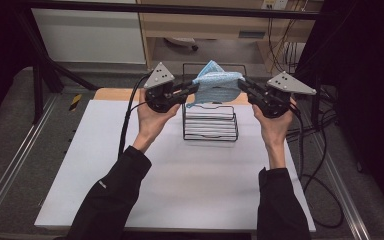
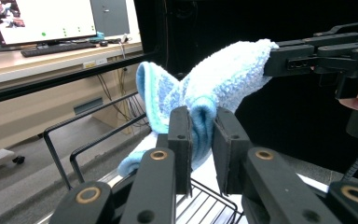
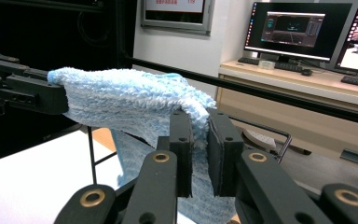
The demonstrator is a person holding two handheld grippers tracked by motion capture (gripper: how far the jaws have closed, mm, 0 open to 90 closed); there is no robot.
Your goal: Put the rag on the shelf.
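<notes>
A light blue fluffy towel (image 1: 215, 84) hangs in the air above a black wire rack (image 1: 210, 122), stretched between both grippers. My left gripper (image 1: 196, 88) is shut on the towel's left edge; its own view shows the folded towel (image 2: 200, 116) pinched between the jaws. My right gripper (image 1: 241, 85) is shut on the towel's right edge, with the cloth (image 3: 135, 105) clamped between its jaws. In the left gripper view the right gripper (image 2: 270, 60) holds the far corner. In the right gripper view the left gripper (image 3: 58, 95) holds the other end.
The wire rack stands at the far middle of the white table top (image 1: 180, 175) and holds several white slats. Cables (image 1: 325, 165) trail off the right side. Desks with monitors (image 3: 298, 30) stand beyond the table.
</notes>
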